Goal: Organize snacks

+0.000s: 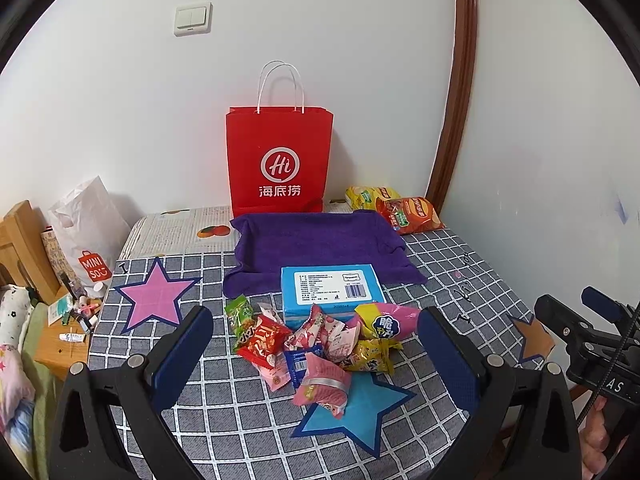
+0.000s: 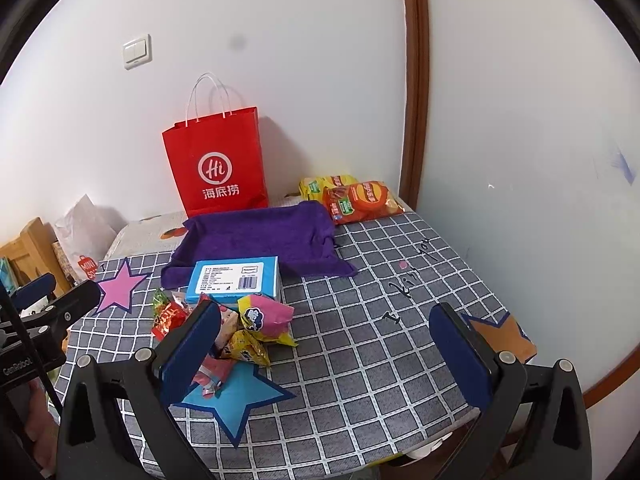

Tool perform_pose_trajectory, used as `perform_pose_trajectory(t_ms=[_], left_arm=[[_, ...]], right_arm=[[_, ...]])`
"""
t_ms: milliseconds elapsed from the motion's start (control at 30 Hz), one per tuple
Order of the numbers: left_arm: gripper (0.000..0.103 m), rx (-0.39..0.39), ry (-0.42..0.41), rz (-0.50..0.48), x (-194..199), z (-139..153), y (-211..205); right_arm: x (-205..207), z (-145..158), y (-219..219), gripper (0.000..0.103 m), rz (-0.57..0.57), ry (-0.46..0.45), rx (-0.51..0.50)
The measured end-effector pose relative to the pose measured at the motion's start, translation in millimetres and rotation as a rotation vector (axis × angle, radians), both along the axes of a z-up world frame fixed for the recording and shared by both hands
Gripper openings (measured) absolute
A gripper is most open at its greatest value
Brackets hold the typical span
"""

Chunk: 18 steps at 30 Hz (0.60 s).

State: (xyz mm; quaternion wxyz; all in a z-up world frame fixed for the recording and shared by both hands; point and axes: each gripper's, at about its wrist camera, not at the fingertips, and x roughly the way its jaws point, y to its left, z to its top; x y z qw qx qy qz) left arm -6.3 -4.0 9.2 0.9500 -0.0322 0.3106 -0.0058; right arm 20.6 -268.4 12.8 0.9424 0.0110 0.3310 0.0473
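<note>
Pile of small snack packets (image 1: 320, 344) lies mid-table on grey checked cloth (image 1: 440, 264), touching blue box (image 1: 330, 286) w/ purple towel (image 1: 316, 242) behind. Red paper bag (image 1: 280, 160) & chip bags (image 1: 400, 210) stand at the wall. Left gripper (image 1: 316, 340) & right gripper (image 2: 326, 340) hover above the cloth, jaws wide, holding nothing.

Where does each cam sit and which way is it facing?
Left wrist: on the left gripper, open, facing the snack pile and the wall; right gripper at its right edge.
Right wrist: on the right gripper, open, over bare table; left gripper at its left edge.
Shared: red bag, purple towel, blue box, chip bags.
</note>
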Motion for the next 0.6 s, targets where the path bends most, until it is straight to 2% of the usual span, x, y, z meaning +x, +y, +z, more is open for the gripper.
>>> perform_pose_trajectory(t_ms=[600], left_arm=[[0.102,-0.005,-0.003,-0.002,-1.5,-0.3,1.9]], right_arm=[[-3.1,1.6,1.9,0.103,0.004,-0.008,0.002]])
